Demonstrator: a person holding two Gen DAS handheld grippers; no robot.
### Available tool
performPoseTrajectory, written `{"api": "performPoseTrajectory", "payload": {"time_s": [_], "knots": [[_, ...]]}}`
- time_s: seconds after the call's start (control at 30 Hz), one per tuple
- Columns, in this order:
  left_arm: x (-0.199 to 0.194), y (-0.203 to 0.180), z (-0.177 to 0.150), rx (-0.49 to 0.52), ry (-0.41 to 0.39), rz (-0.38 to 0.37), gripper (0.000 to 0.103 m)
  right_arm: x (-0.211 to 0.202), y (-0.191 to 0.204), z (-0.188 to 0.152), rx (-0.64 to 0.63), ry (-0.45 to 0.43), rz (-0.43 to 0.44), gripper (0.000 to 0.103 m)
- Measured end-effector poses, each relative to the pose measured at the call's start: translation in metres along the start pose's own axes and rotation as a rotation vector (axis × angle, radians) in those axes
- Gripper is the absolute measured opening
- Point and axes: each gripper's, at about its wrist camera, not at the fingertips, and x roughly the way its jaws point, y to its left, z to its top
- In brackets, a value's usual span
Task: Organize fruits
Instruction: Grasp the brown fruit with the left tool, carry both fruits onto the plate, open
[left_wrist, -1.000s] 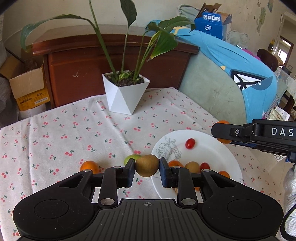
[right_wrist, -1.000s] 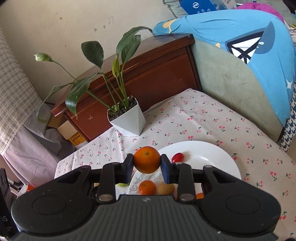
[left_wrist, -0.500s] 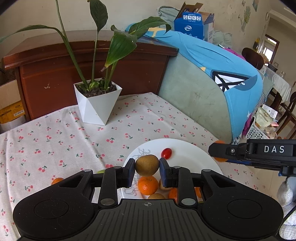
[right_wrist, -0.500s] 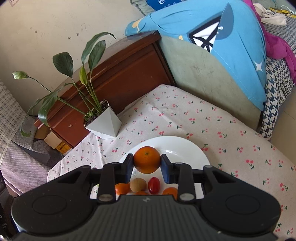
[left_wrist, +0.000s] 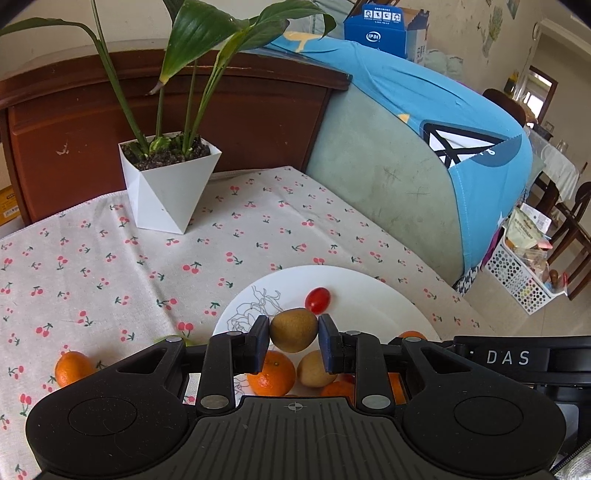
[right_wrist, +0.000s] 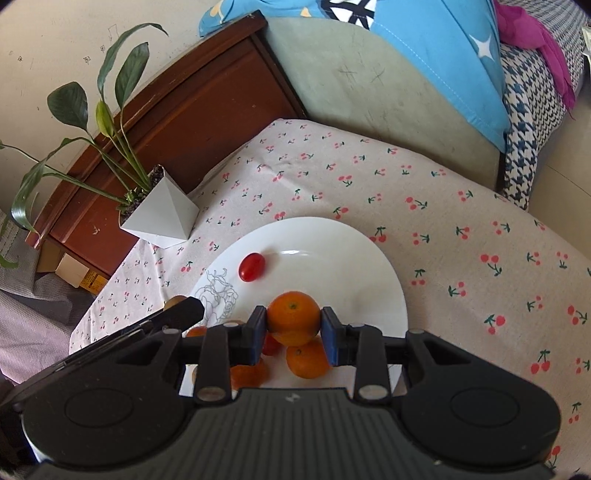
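Observation:
My left gripper (left_wrist: 293, 334) is shut on a brown kiwi (left_wrist: 293, 329) and holds it over the near left part of the white plate (left_wrist: 369, 291). My right gripper (right_wrist: 293, 325) is shut on an orange (right_wrist: 293, 317) above the plate (right_wrist: 332, 251). On the plate lie a cherry tomato (left_wrist: 317, 300), an orange (left_wrist: 271, 376), a second kiwi (left_wrist: 312, 369) and more oranges, partly hidden by the grippers. A loose orange (left_wrist: 72, 367) and a green fruit (left_wrist: 171, 338) lie on the cloth to the left of the plate.
A white pot with a leafy plant (left_wrist: 170, 181) stands at the back of the cherry-print tablecloth (left_wrist: 110, 266). A wooden cabinet (left_wrist: 240, 110) is behind, and a sofa with a blue cloth (left_wrist: 424, 147) is to the right. The table edge drops off at the right (left_wrist: 458, 295).
Both grippers have moved in over the plate with their fruits still held. The right gripper now sits lower and close beside the left one.

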Motion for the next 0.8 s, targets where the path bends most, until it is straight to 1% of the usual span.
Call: {"api": "performPoseTrajectory", "payload": {"time_s": [0.2, 0.37, 0.43, 0.6, 0.73, 0.8], "knots": [[0.007, -0.004, -0.002, 0.001, 0.003, -0.002, 0.026, 0.002, -0.001, 0.000, 0.014, 0.000, -0.010, 0.034], [0.003, -0.007, 0.000, -0.003, -0.006, -0.011, 0.029, -0.001, 0.000, 0.002, 0.023, -0.009, -0.003, 0.034], [0.001, -0.006, 0.001, -0.015, -0.009, -0.015, 0.034, -0.001, 0.002, 0.002, 0.019, -0.011, -0.001, 0.034], [-0.009, -0.002, 0.006, -0.043, -0.023, -0.008, 0.037, -0.003, 0.006, 0.002, 0.010, -0.013, 0.007, 0.034], [-0.020, 0.004, 0.009, -0.072, -0.039, 0.006, 0.049, -0.001, 0.010, 0.001, 0.004, -0.009, 0.008, 0.034], [-0.025, 0.008, 0.010, -0.085, -0.035, 0.009, 0.050, -0.002, 0.011, 0.001, 0.001, -0.009, 0.014, 0.034]]}}
